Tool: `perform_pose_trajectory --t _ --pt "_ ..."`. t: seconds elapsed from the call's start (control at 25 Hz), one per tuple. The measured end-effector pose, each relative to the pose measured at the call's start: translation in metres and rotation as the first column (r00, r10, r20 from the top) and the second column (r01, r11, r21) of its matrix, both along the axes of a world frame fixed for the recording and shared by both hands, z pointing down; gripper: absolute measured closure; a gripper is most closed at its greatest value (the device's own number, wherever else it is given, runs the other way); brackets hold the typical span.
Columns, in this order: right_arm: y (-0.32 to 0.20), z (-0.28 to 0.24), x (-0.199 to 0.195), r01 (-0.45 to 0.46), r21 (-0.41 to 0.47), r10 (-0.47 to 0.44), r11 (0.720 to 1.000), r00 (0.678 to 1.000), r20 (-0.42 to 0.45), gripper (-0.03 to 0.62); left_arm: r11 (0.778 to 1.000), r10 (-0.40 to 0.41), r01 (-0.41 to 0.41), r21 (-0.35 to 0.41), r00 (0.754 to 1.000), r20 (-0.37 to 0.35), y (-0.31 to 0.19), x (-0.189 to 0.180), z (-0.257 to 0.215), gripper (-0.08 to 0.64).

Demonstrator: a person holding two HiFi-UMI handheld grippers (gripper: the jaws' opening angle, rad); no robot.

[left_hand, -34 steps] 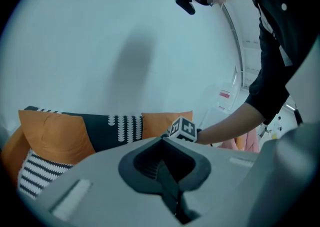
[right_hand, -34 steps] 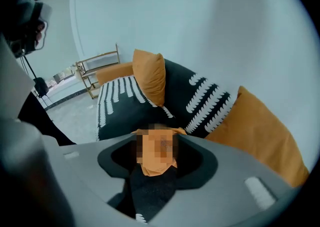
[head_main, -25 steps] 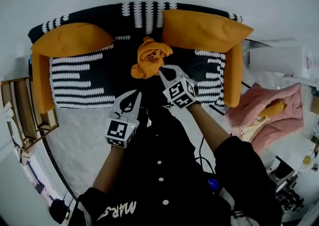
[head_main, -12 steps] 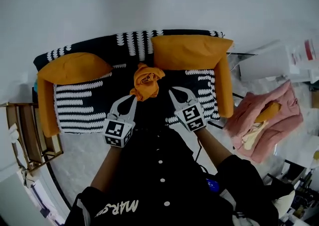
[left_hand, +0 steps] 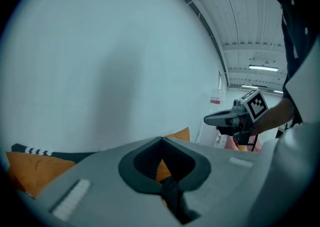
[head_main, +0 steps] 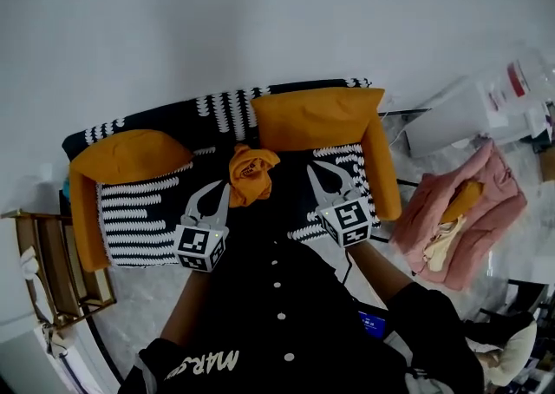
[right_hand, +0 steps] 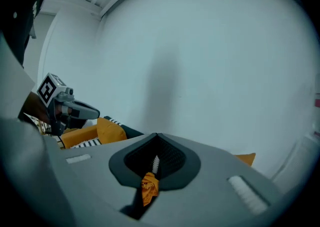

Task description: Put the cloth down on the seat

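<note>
The orange cloth lies crumpled on the black-and-white striped sofa seat, between the two orange cushions. My left gripper is held just left of the cloth, shut and holding nothing. My right gripper is to the cloth's right, a little apart from it, also shut with nothing held. In the right gripper view the cloth shows through the gap below the right gripper's meeting tips. In the left gripper view the left gripper's tips meet too, with an orange cushion behind them.
Orange cushions lean on the sofa back. An orange armrest bounds the seat on the right. A pink garment heap lies on the floor at right, and a wooden rack stands at left. A white wall rises behind the sofa.
The right gripper, whose tip was at the cloth, has drawn back and right. The left gripper has also pulled back. The cloth stays on the seat, and the view has moved away.
</note>
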State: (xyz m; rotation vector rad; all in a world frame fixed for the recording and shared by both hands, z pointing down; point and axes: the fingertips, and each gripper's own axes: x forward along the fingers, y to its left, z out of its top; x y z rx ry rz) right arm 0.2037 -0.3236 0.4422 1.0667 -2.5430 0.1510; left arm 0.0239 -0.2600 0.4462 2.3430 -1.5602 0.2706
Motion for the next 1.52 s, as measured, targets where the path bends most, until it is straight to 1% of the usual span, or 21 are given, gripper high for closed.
perform_pose_trajectory --t 0.16,0.28,0.48,0.64,0.92,1.16,1.52 --pt "0.000 -0.021 0.012 -0.026 0.058 0.024 0.998 0.999 0.034 0.565 0.998 -0.030 0.030 0.056 1.000 -0.009 0.005 -0.008 -0.023 0.560" --pt "-0.002 -0.035 0.023 -0.071 0.065 0.066 0.995 0.995 0.077 0.565 0.996 -0.045 0.046 0.082 0.999 -0.016 0.004 -0.015 -0.037 0.560" --pt "-0.001 -0.057 0.032 -0.117 0.108 0.101 0.987 0.985 0.139 0.565 0.991 -0.057 0.055 0.122 0.998 0.017 0.000 -0.023 -0.053 0.560" --pt "-0.001 -0.067 0.031 -0.135 0.140 0.111 0.981 0.980 0.164 0.566 0.988 -0.068 0.063 0.142 0.997 0.031 -0.003 -0.029 -0.063 0.560" --pt "-0.003 -0.070 0.031 -0.137 0.144 0.109 0.980 0.977 0.186 0.566 0.987 -0.064 0.057 0.149 0.997 0.041 -0.003 -0.025 -0.066 0.560" --pt "-0.004 -0.074 0.024 -0.110 0.166 0.076 0.980 0.978 0.196 0.566 0.987 -0.066 0.060 0.152 0.997 0.037 -0.004 -0.023 -0.066 0.560" --pt "-0.007 -0.075 0.015 -0.108 0.158 0.074 0.981 0.976 0.207 0.566 0.987 -0.063 0.057 0.150 0.997 0.036 -0.005 -0.021 -0.064 0.560"
